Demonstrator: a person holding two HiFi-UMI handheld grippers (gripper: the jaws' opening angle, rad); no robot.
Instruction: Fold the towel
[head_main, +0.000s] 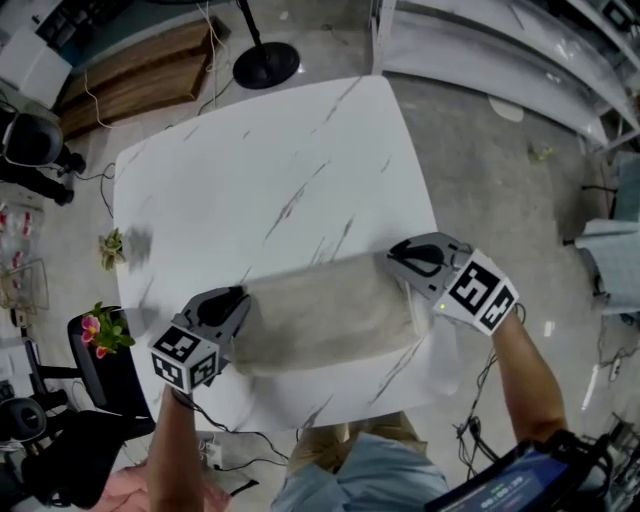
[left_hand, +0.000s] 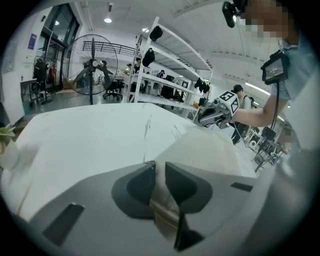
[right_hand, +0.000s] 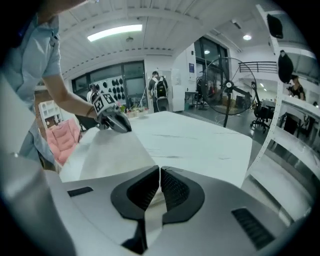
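Both forearms come in over the tabletop's (head_main: 270, 170) near edge, wrists tipped downward. The left claw (head_main: 240, 305) is clenched on the towel's (head_main: 325, 312) left end, and the right claw (head_main: 405, 265) is pinching its right end. The towel lies stretched between them along the near edge. Beyond it, white tabletop runs wide to the far edge.

Beige towel (head_main: 325, 315) on white table (head_main: 260, 170), left gripper (head_main: 240, 302) at one end, right gripper (head_main: 402, 268) at the other
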